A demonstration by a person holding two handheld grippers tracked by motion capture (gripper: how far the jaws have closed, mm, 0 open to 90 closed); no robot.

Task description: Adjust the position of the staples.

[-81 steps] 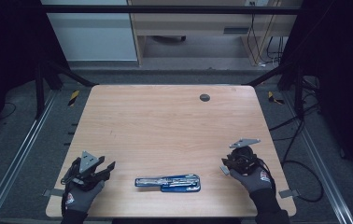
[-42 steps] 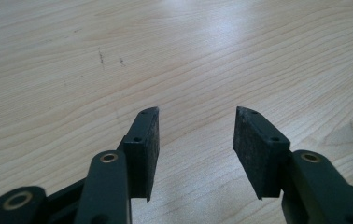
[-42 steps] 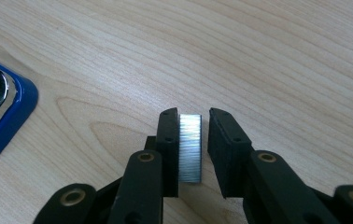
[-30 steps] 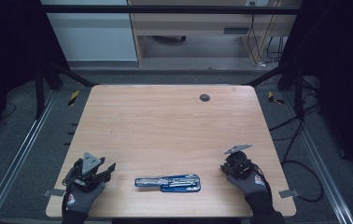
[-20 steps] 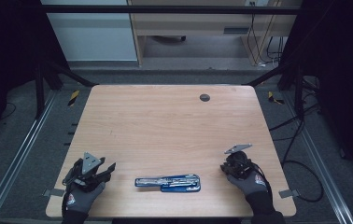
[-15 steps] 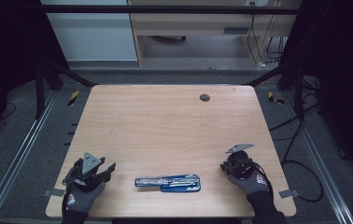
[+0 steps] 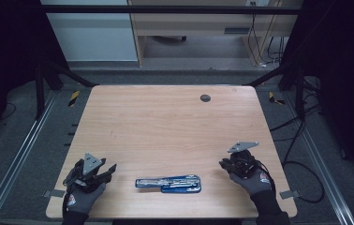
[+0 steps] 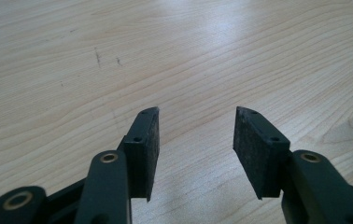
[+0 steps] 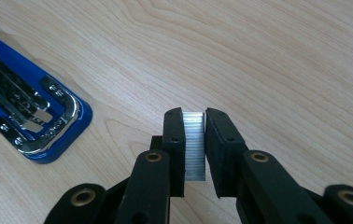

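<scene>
We grip a silver strip of staples (image 9: 194,145) in the right gripper (image 9: 194,140); the open blue-and-chrome stapler (image 7: 168,183), long axis across the table, lies to its left. Left gripper (image 8: 195,140) gapes empty, about as near

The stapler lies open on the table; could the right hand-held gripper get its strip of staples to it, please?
Probably yes: the right hand-held gripper holds the staples, and bare table lies between it and the stapler.

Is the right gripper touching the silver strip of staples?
Touching: the right gripper view shows the right gripper with both black pads pressed against the silver strip of staples.
</scene>
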